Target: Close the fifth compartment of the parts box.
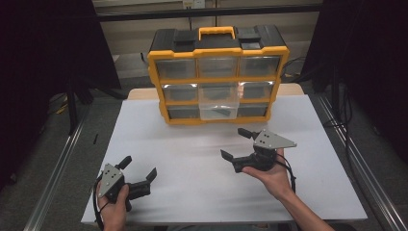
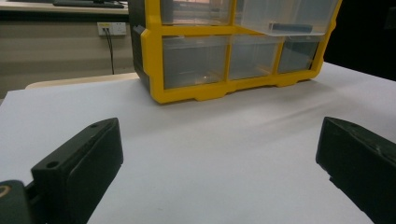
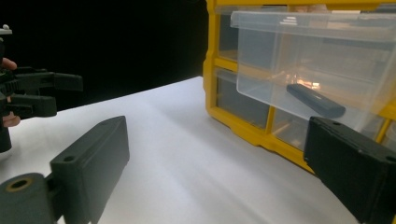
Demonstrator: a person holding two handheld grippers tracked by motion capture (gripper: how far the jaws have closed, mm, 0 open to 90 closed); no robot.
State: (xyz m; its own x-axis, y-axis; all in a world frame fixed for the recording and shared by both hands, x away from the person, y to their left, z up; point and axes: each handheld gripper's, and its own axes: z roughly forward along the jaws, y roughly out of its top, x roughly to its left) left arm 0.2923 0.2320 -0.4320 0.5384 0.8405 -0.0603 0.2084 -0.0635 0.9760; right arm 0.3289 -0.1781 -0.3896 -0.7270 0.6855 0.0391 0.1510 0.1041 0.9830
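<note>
1. Nearest the camera, the left tool (image 1: 140, 168) sits low on the white bench (image 1: 192, 159), jaws spread wide with nothing between them, well back from the yellow organizer (image 1: 219, 77) and off to its left.
2. Next out, the right tool (image 1: 239, 144) hangs just in front of the organizer's lower right corner, jaws also spread and empty. It is clearly the nearer of the two to the cabinet.
3. Here is the relation that counts: the open drawer (image 3: 308, 60), the middle one of the organizer, juts out toward the person, and from the right tool it lies ahead and slightly up, close to the far jaw in the right gripper view.
4. Inside that clear drawer lies a dark bar (image 3: 315, 100), flat on the drawer floor, its long axis running slantwise front to back. My read: a reach into the drawer falls to the right tool, and the jaws would need to close across the bar's narrow width.
5. Remaining drawers of the organizer sit pushed in; through their clear fronts I cannot tell any contents.
</note>
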